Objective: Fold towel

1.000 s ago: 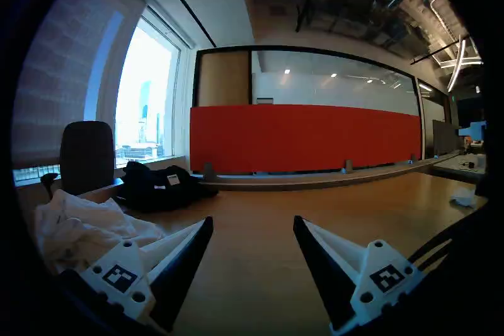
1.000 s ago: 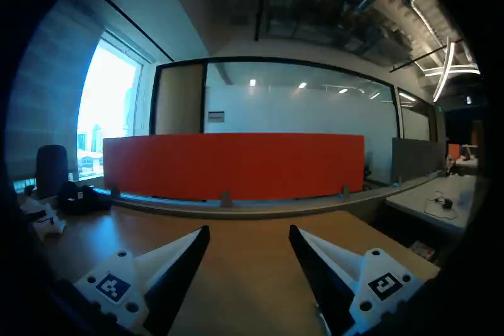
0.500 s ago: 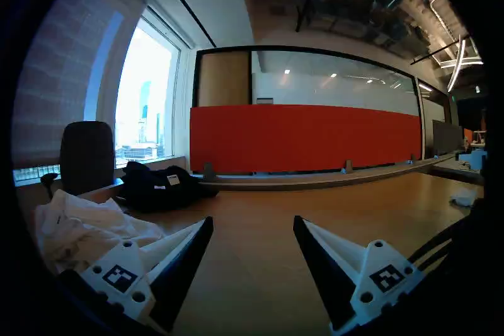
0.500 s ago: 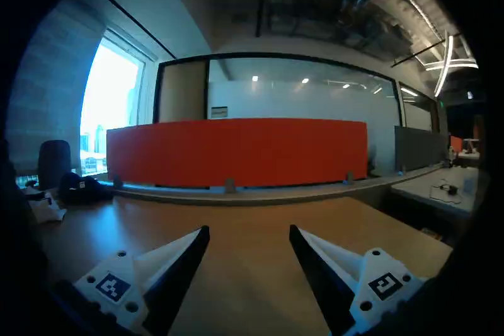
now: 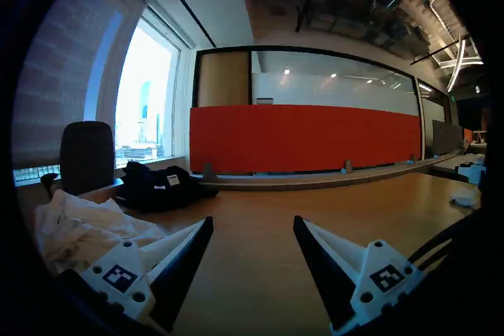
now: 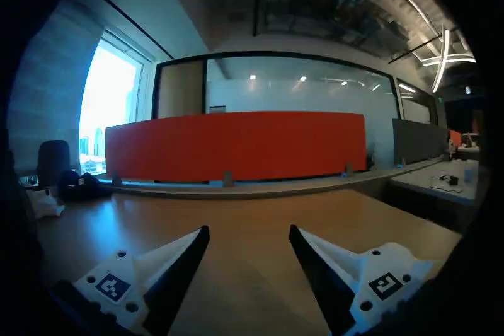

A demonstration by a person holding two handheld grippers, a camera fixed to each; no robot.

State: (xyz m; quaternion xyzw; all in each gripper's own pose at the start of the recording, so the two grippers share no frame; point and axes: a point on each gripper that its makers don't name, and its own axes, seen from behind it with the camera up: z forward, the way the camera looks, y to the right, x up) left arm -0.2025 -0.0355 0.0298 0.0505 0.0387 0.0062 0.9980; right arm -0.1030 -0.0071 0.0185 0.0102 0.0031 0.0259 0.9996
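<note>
Two grippers hover low over a wooden desk (image 5: 264,273), each with its jaws spread wide and holding nothing. Far left in the left gripper view, a crumpled white towel (image 5: 82,235) lies heaped on the desk, just left of the left gripper (image 5: 252,219), with a dark bundle of cloth (image 5: 160,188) behind it. The heap shows no clear long axis. From the right gripper (image 6: 248,229), the towel (image 6: 44,202) lies well apart, far to the left. The left gripper is nearer and would likely reach it first by swinging left.
</note>
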